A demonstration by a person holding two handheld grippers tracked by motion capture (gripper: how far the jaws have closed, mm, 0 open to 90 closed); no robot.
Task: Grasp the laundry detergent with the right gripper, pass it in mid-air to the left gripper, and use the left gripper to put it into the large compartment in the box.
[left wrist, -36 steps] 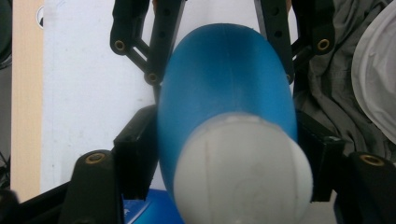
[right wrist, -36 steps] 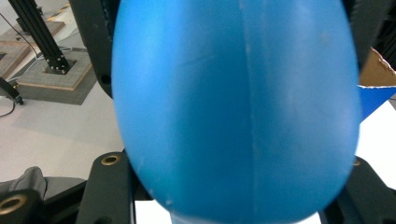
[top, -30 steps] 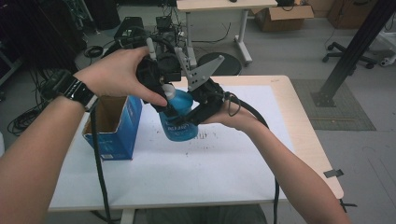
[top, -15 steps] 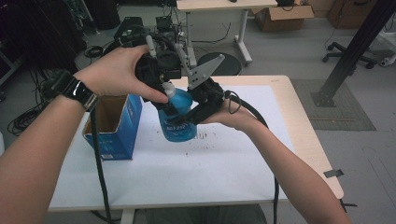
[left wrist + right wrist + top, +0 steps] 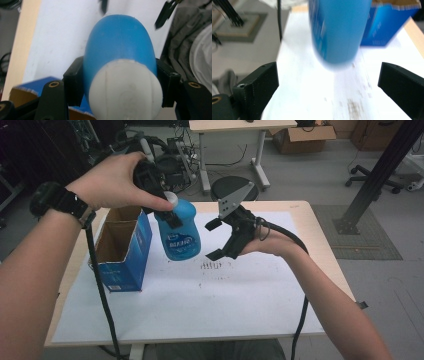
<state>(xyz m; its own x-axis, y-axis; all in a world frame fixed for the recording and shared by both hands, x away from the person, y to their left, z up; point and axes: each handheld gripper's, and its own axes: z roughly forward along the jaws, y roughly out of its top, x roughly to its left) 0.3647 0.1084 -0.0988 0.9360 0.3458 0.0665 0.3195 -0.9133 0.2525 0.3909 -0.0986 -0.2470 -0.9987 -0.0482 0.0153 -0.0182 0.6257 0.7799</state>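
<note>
Workshop floor w/ grey carpet, desks and cable clutter behind; work surface is a light wood table [image 5: 320, 225] covered by a white sheet [image 5: 210, 305] w/ small dark marks near centre. Blue cardboard box [image 5: 122, 252] stands open-topped on the sheet's left side, interior brown. Left gripper [image 5: 167, 212] is clamped on a blue bottle [image 5: 180, 232] at its neck, just under the white cap [image 5: 171, 197]; left gripper view confirms both black jaws pressed against the bottle's sides, cap [image 5: 125, 90] nearest the camera, body [image 5: 120, 40] pointing away toward the sheet. Bottle hangs in the air above the sheet, just right of the box, not touching either. Left hand [image 5: 112, 182] wraps the gripper; black watch [image 5: 60, 200] on that wrist. Right gripper [image 5: 217, 240] sits just right of the bottle, jaws spread wide, holding nothing, apart from the bottle. Right gripper view: both jaws at frame edges w/ the bottle [image 5: 339, 32] between and beyond them, blurred; box [image 5: 387, 27] behind it. Right hand [image 5: 270, 242] holds that gripper; cable trails along the forearm.
</note>
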